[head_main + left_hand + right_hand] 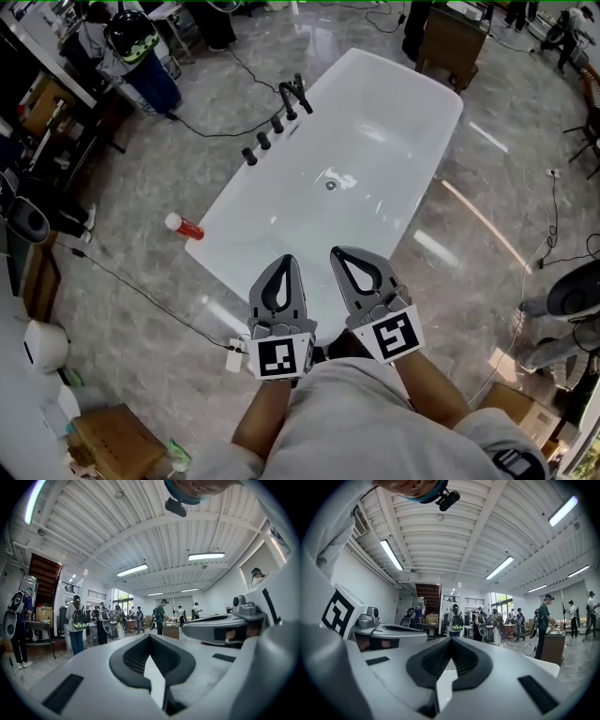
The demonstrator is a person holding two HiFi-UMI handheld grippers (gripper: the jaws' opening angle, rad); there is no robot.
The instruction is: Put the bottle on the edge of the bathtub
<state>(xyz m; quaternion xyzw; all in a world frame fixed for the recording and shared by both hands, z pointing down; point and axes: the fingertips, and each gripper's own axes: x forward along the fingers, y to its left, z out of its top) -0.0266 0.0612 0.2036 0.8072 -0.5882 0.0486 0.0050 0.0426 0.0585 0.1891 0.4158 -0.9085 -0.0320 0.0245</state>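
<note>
Holding nothing: left gripper (285,264) and right gripper (341,257) shut tight, side by side, pointing flat over the near end of the tub (375,141). Kept close to the body, likely just resting. Lying on the floor by the tub's left wall, not on the rim: the red bottle (185,226). Too far to grab from here.

text: none readable | signs: black-white square marker (282,357) on back of left tool (286,260), another marker (395,337) on right tool (336,252), code pattern only | bottle (184,226) on floor: print too small to tell
</note>
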